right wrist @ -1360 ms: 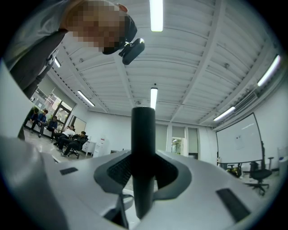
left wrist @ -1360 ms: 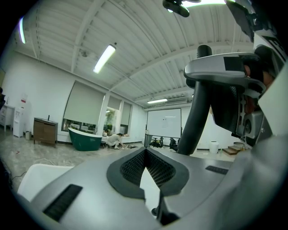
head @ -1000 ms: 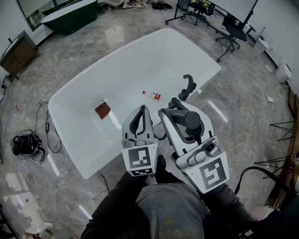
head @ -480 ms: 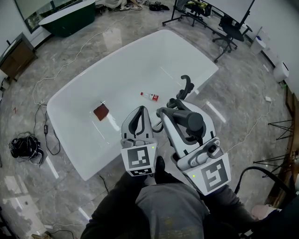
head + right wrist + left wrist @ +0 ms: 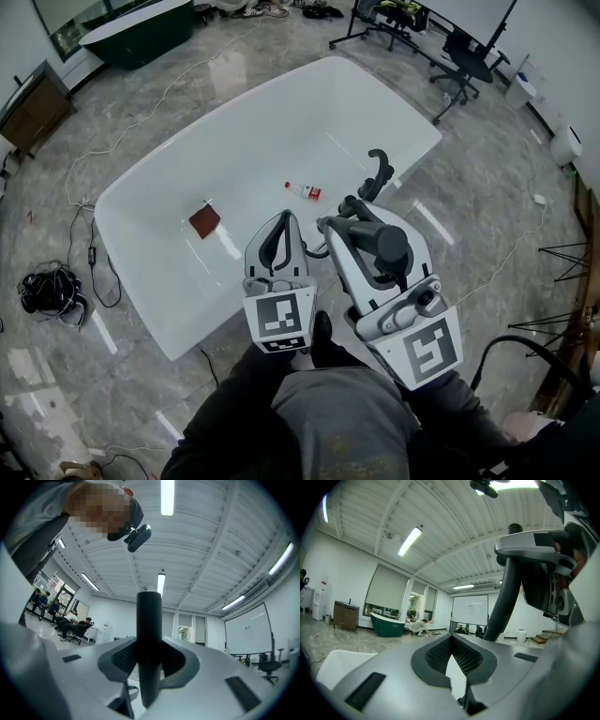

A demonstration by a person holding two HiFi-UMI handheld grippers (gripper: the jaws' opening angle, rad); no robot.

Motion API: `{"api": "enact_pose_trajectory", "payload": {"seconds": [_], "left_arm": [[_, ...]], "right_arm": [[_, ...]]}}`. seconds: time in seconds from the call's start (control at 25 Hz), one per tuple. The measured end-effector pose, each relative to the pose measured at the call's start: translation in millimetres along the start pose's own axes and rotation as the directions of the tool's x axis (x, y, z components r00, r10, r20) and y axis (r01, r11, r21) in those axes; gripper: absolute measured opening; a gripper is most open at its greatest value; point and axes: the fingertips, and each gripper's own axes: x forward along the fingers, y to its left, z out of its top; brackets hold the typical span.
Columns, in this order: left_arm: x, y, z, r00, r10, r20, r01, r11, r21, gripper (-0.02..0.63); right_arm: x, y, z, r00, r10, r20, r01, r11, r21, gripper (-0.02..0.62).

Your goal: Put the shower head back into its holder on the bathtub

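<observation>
1. Head view: my right gripper [image 5: 333,225] was clenched on the shower head [image 5: 386,244]. Its round face lay over the gripper body, above the near rim of the tub [image 5: 150,281]. My left gripper [image 5: 284,217] hung just beside it, carrying nothing. The black holder [image 5: 379,174] stood on the rim a little beyond the right gripper's tips, apart from the shower head. A bottle [image 5: 303,191] and a brown square [image 5: 205,221] lay on the tub floor. Nothing had changed over the last second: both grippers sat in the same pose and the gap to the holder had not closed. By my reading the carry had paused, and the seating step was still to do.

2. Left gripper view: the pads met at their tips with nothing between them, so this gripper was closed and idle. The shower head rose at the right, its handle [image 5: 502,592] running up to the head.

3. Right gripper view: the dark handle stood upright between the jaws, squeezed by both pads. The holder was out of sight here, so I judged I would have to line up from the head view.
</observation>
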Motion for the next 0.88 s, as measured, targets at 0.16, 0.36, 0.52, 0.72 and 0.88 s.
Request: {"api": "enact_pose_trajectory", "payload": {"seconds": [0.16,0.36,0.52,0.72,0.88], "left_arm": [[0.0,0.4,-4.1,1.0,0.002,-0.001,-0.002,1.0,-0.001,0.002],[-2.7,4.1,-4.6,1.0,0.009,0.015,-0.009,1.0,-0.007,0.003],[-2.8,6.5,-1.9,1.0,0.02,0.018,-0.02,1.0,-0.013,0.002],[4.6,11.3,-10.5,0.999,0.037,-0.017,-0.038,0.999,-0.018,0.003],[10.0,17.0,-24.7,0.998,0.041,-0.048,-0.041,0.999,-0.007,0.002]], "right_arm": [[0.1,1.0,4.3,1.0,0.01,0.024,-0.01,1.0,0.0,0.124],[0.5,2.8,6.2,1.0,0.009,0.025,-0.009,1.0,-0.013,0.124],[2.8,5.4,4.9,0.999,0.025,0.02,-0.025,1.0,0.004,0.124],[4.0,-1.4,-14.8,1.0,0.028,-0.01,-0.028,0.999,0.041,0.124],[2.6,-6.8,-37.6,0.999,0.007,-0.04,-0.004,0.998,0.07,0.124]]}}
